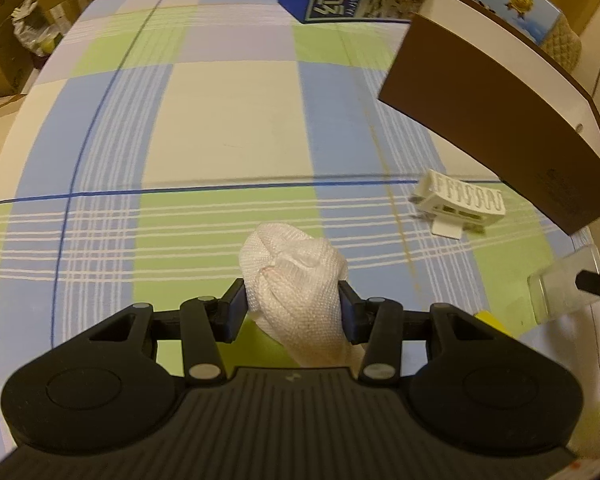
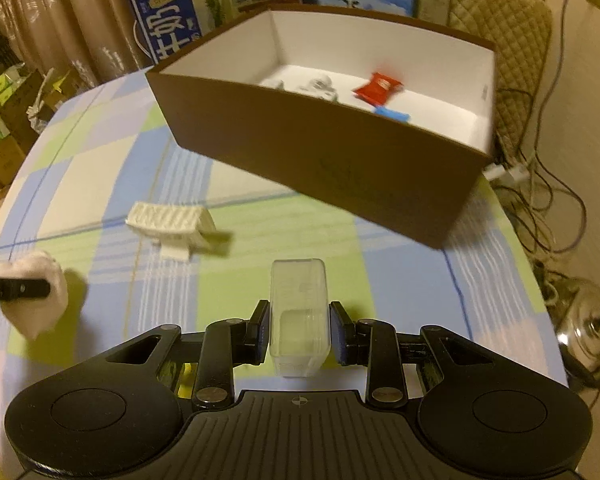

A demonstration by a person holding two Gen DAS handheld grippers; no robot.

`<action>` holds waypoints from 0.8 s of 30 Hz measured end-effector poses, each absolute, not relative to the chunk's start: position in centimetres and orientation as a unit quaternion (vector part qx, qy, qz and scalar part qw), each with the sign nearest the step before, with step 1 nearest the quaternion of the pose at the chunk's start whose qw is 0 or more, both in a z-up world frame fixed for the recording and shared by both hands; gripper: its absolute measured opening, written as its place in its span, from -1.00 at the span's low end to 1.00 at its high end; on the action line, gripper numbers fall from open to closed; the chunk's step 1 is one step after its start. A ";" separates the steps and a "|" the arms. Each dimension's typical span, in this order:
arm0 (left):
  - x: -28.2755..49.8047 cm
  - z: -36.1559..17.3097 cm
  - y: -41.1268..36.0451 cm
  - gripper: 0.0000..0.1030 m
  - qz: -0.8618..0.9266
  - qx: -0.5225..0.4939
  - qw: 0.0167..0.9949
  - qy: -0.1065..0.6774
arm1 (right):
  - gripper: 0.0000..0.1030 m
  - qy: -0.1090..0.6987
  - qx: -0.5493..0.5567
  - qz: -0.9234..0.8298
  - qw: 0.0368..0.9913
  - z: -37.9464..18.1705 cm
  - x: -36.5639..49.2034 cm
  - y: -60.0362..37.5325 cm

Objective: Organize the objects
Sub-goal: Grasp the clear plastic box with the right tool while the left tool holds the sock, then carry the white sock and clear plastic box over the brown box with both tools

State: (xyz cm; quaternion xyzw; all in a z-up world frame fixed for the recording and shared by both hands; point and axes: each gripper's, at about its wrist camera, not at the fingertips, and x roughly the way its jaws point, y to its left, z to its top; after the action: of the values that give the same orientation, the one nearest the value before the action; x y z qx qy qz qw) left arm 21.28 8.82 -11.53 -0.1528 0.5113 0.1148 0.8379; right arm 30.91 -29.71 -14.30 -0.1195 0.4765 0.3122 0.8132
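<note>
Ideally, with the left gripper (image 1: pixel 292 308) clamped on the white cloth bundle (image 1: pixel 296 280) and the right gripper (image 2: pixel 299 330) pinching the clear plastic case (image 2: pixel 299 312), each should clear the brown box (image 2: pixel 320 160) rim before release.

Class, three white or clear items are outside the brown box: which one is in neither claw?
The white ribbed plastic piece. It lies free on the checked tablecloth, while the left claw grips the white cloth bundle and the right claw grips the clear container.

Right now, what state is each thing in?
Left tool: shut on the white cloth.
Right tool: shut on the clear plastic box.
Brown box: open, red packet and blue packet inside.
White plastic clip: loose on the tablecloth.
</note>
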 end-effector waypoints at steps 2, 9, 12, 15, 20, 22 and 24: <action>21.4 -11.6 8.4 -0.20 0.109 -0.151 0.838 0.513 | -0.46 0.480 -0.124 0.311 0.811 -14.1 30.4 -30.2; 21.6 -11.7 7.1 -0.20 0.094 -0.146 0.839 0.516 | -0.46 0.474 -0.145 0.319 0.807 -14.3 29.7 -29.6; 21.5 -11.5 6.7 -0.20 0.091 -0.144 0.840 0.514 | -0.46 0.475 -0.157 0.319 0.805 -14.9 29.7 -29.3; 21.2 -11.3 6.5 -0.20 0.093 -0.144 0.841 0.513 | -0.46 0.474 -0.162 0.320 0.804 -15.3 29.7 -29.1; 20.7 -11.2 6.4 -0.20 0.100 -0.146 0.841 0.511 | -0.46 0.470 -0.167 0.324 0.804 -15.3 29.6 -29.1; 20.5 -11.1 6.4 -0.20 0.103 -0.147 0.841 0.510 | -0.46 0.471 -0.167 0.325 0.803 -15.3 29.6 -29.2; 20.3 -11.0 6.2 -0.20 0.104 -0.147 0.842 0.509 | -0.46 0.471 -0.166 0.327 0.802 -15.2 29.4 -29.4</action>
State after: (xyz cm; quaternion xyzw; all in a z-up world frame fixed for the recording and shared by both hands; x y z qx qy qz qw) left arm 20.30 6.25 -10.99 -0.1472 0.5089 0.1044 0.8417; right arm 29.45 -29.36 -15.23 -0.1661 0.4709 0.3268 0.8024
